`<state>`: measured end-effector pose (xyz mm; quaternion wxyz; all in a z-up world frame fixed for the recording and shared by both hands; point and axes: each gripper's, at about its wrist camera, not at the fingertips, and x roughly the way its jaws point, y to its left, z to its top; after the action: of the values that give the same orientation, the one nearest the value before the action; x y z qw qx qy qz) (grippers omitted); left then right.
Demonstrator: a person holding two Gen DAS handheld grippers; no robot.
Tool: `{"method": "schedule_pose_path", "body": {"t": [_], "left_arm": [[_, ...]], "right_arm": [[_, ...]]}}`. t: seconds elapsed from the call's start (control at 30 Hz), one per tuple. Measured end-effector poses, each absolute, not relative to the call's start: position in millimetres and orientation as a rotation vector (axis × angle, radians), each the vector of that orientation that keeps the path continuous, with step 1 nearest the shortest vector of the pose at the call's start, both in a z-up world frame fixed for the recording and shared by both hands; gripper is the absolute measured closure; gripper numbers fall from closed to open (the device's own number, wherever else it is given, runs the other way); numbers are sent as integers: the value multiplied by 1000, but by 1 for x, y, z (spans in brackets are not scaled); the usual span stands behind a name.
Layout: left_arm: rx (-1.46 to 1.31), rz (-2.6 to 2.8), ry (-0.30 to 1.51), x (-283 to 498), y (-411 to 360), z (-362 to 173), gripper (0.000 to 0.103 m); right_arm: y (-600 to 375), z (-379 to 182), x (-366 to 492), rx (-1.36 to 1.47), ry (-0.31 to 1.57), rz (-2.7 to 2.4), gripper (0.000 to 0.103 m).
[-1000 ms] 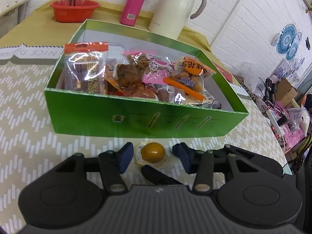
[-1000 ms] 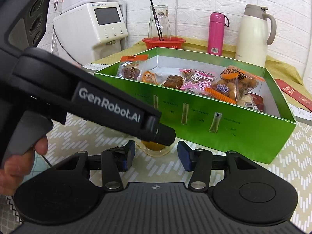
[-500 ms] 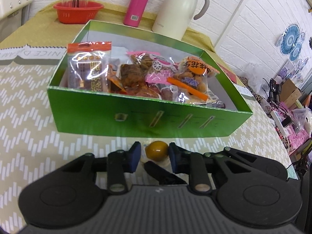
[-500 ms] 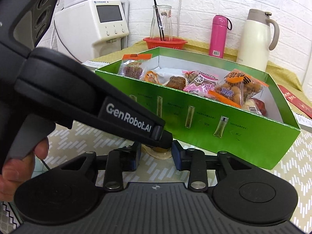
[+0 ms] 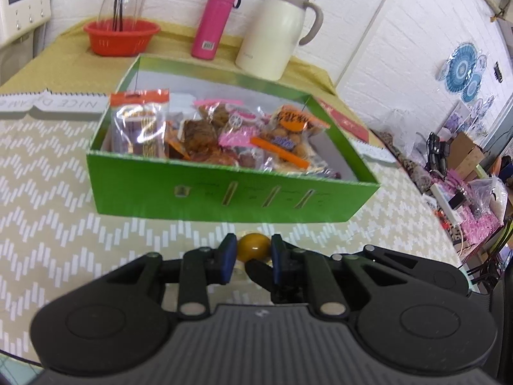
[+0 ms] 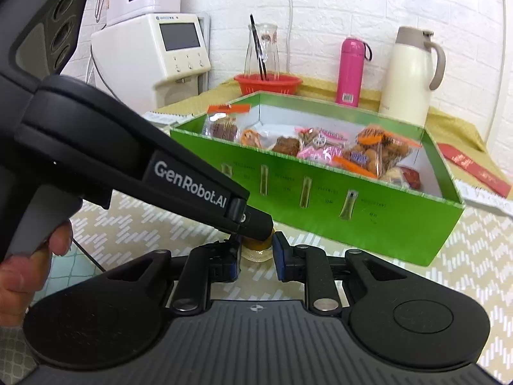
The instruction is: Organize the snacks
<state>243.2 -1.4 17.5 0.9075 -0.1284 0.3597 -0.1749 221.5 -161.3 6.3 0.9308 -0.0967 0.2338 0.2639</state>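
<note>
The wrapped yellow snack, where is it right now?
In the left wrist view the wrapped yellow snack sits on the patterned tablecloth just in front of the green box, pinched between the left tongs.

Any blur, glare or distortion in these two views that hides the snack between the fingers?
Left wrist view: slight motion blur on the green box, glare on its snack bags, fisheye bending at the edges; the wrapped orange snack is clear in the left hand-held gripper. Right wrist view: sharper, but the other tool covers most of it in the right hand-held gripper.
</note>
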Motion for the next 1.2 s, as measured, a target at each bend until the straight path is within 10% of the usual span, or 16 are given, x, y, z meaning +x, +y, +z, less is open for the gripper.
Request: {"method": "schedule_pose_path", "body": {"t": [0.6,0.63,0.73,0.8,1.2], "left_arm": [[-281,-390,647,300,0,50,90],[-286,-394,650,303,0,48,86],[-327,-356,629,301,8,41,23],[-358,-301,585,295,17,40,6],[-291,-179,526,266,29,53,1]], "right_arm": [[-172,30,268,-108,337,497,63],[-172,26,269,-105,337,502,57],[-172,19,269,-105,329,493,23],[-172,17,266,-117,311,484,0],[-178,27,251,-124,315,435,0]]}}
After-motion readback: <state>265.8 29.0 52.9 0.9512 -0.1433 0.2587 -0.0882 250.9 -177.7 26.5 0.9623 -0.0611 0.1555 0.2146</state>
